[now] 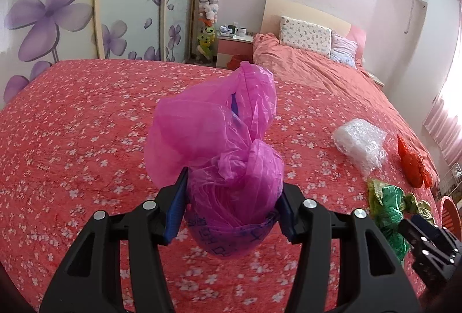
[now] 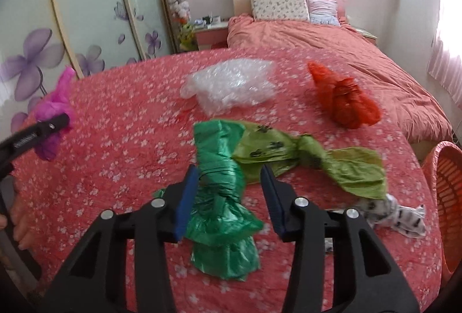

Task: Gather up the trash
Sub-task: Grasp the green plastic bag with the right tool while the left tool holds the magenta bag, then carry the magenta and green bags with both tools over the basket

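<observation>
My left gripper (image 1: 231, 194) is shut on a knotted magenta plastic bag (image 1: 219, 139) and holds it above the red floral bedspread (image 1: 86, 125); the bag also shows at the left of the right wrist view (image 2: 55, 107). My right gripper (image 2: 231, 185) is open with its blue pads on either side of a dark green bag (image 2: 222, 191) that lies on the bed. An olive-green bag (image 2: 311, 159), a red bag (image 2: 343, 99), a clear bubble-wrap bundle (image 2: 231, 84) and a white patterned bag (image 2: 392, 214) lie around it.
An orange plastic basket (image 2: 447, 197) stands off the bed's right edge. Pillows (image 2: 278, 6) and a headboard are at the far end, a pink nightstand (image 2: 210, 35) and a floral wardrobe (image 2: 72, 24) to the left.
</observation>
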A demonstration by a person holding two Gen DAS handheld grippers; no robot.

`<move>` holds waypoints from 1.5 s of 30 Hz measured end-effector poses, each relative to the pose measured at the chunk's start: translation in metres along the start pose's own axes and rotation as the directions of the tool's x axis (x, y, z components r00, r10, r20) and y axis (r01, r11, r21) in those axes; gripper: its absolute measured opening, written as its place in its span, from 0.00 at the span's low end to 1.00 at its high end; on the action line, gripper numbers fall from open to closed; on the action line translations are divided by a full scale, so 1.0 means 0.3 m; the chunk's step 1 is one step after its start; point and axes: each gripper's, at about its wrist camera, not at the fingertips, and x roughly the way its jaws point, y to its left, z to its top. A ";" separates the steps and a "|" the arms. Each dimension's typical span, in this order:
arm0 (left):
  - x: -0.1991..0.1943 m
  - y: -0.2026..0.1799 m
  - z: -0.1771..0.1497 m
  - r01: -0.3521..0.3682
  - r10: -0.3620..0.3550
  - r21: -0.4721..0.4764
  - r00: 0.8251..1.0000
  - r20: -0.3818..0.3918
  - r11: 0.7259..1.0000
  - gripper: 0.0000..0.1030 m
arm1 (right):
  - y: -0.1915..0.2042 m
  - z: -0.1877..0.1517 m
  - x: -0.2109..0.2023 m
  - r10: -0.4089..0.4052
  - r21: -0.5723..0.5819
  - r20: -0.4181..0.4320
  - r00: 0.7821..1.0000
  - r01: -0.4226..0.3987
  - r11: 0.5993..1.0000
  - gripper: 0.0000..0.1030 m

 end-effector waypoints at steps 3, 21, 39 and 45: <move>0.006 0.007 -0.001 0.003 -0.003 -0.006 1.000 -0.004 1.000 0.52 | 0.007 -0.003 0.036 -0.010 -0.003 -0.032 0.999 0.010 1.000 0.39; -0.061 -0.129 -0.031 0.076 -0.076 0.057 0.997 0.005 0.996 0.52 | -0.118 0.004 -0.157 -0.030 0.047 0.076 0.997 0.026 0.999 0.20; -0.172 -0.451 -0.103 0.240 -0.242 0.198 0.970 -0.011 0.951 0.52 | -0.343 -0.042 -0.365 -0.156 0.113 0.188 0.970 0.137 0.984 0.20; -0.190 -0.549 -0.124 0.290 -0.293 0.238 0.956 -0.026 0.927 0.52 | -0.422 -0.075 -0.411 -0.194 0.159 0.195 0.961 0.164 0.974 0.20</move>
